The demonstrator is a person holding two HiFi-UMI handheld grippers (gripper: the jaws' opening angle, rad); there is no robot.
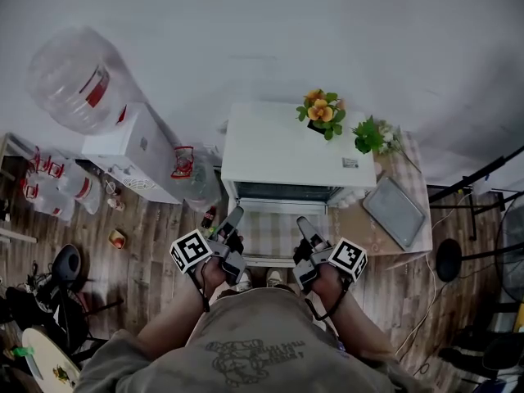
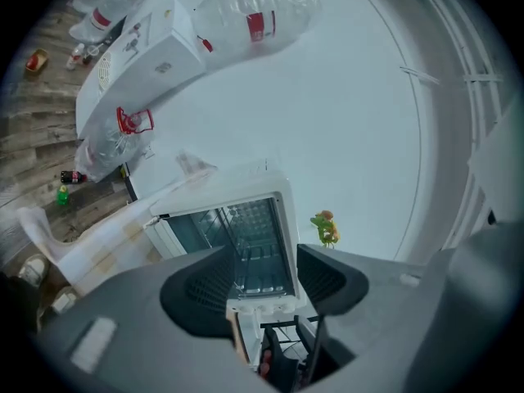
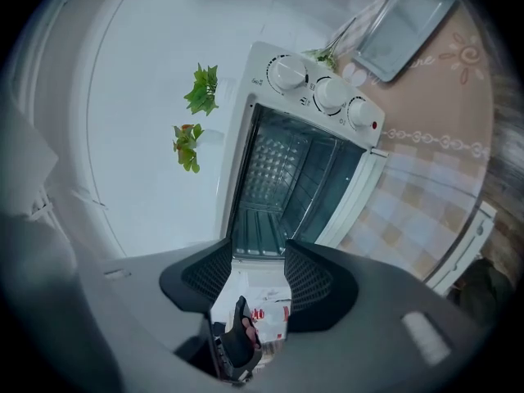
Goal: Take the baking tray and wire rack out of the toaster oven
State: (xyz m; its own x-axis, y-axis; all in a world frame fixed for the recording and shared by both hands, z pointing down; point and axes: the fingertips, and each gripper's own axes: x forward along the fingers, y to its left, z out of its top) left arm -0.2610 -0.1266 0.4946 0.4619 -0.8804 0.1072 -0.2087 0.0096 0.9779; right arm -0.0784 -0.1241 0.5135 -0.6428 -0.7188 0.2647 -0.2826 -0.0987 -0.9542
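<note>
A white toaster oven [image 1: 299, 150] stands on a checkered table with its door [image 3: 358, 193] swung open. In the left gripper view, the bars of a wire rack [image 2: 255, 252] show inside the cavity. The grey baking tray [image 1: 395, 211] lies flat on the tablecloth to the oven's right, and shows again as the tray [image 3: 405, 21] beyond the control knobs. My left gripper [image 1: 232, 222] and right gripper [image 1: 304, 228] hover side by side in front of the opening, apart from the oven. Left gripper [image 2: 262, 281] and right gripper [image 3: 258, 277] are both open, with nothing between the pads.
Orange flowers [image 1: 321, 111] sit on the oven top and a green plant [image 1: 375, 134] stands behind the tray. A water dispenser [image 1: 135, 150] with a big bottle [image 1: 74, 80] stands to the left. Black stands [image 1: 475, 182] rise at the right, and clutter covers the floor [image 1: 49, 293] at the left.
</note>
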